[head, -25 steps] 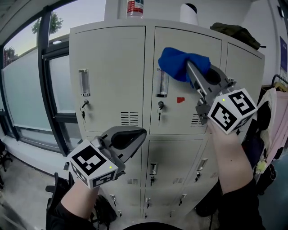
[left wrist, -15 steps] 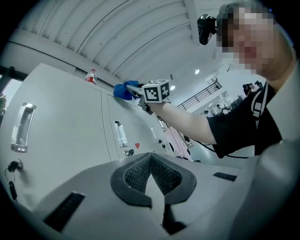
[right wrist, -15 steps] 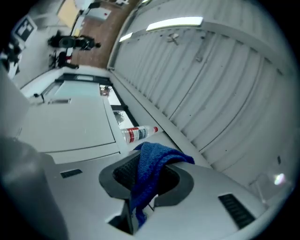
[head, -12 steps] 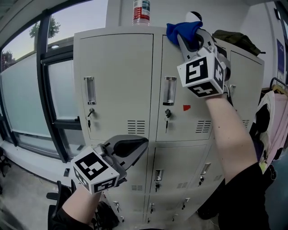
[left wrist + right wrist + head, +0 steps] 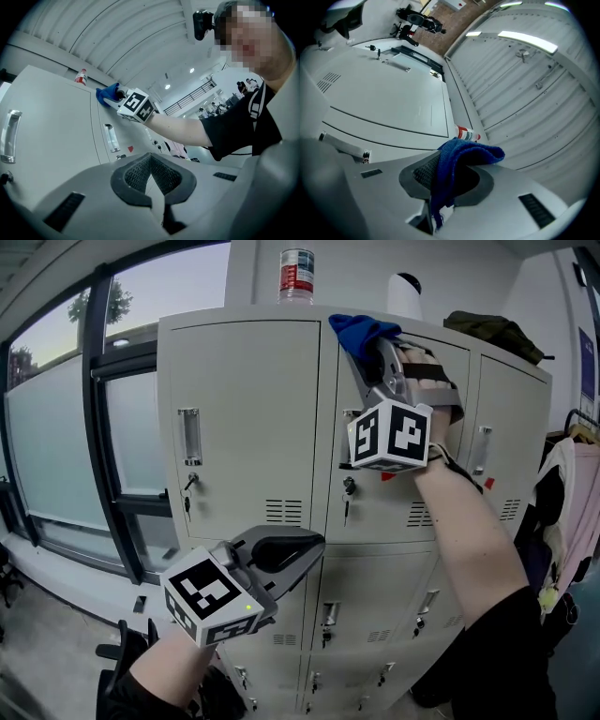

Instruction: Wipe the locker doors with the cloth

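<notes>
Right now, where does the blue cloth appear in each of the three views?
Head view: the blue fabric cloth is at top centre, above the marker cube.
Left gripper view: the cloth is small, at upper left.
Right gripper view: the cloth is at lower centre, pinched in the right gripper.
Shared landmark: the clear plastic bottle with a red label, near the cloth.

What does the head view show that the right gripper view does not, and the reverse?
Only the head view: the person's right forearm, a dark bag and a white roll on the lockers. Only the right gripper view: ceiling lights. Both: the blue cloth in the right gripper, the bottle, the locker doors.
</notes>
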`<state>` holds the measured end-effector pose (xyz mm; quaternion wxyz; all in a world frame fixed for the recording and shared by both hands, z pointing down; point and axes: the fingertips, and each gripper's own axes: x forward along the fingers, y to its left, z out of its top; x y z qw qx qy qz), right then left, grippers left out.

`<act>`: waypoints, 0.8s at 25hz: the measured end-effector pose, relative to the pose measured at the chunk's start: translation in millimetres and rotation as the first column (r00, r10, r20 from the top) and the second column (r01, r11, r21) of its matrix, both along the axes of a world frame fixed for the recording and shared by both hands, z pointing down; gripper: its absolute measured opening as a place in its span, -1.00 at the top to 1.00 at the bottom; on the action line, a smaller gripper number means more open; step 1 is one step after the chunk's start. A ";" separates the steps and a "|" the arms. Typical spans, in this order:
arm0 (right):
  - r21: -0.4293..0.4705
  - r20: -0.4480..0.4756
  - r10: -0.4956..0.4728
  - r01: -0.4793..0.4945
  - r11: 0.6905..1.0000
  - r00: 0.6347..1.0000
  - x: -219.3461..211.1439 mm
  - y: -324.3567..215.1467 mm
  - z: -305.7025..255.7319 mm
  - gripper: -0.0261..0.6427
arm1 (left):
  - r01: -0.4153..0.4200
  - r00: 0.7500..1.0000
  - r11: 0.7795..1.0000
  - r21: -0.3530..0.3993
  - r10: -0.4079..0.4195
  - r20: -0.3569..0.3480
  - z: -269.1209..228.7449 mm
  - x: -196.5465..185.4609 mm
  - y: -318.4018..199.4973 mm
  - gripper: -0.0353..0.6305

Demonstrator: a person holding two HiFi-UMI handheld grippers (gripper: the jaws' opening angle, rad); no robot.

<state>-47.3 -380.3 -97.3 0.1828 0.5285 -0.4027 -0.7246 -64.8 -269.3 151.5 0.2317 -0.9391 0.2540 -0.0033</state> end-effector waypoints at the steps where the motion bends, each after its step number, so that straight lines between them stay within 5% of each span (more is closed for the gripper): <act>1: 0.008 -0.023 0.020 -0.020 1.000 1.000 -1.7 -1.6 1.2 0.73 | -0.004 1.000 1.000 0.001 0.004 0.006 -0.8 2.5 -0.1 0.87; 14: 0.126 -0.251 0.245 -0.220 0.967 0.936 1.6 -19.7 14.1 0.73 | -0.024 0.999 1.000 0.013 0.024 0.047 0.5 31.0 -0.7 0.87; 20: 0.140 -0.296 0.278 -0.246 0.959 0.914 28.1 -28.8 22.9 0.73 | -0.042 0.997 0.999 0.009 0.041 0.064 4.7 50.3 -2.1 0.87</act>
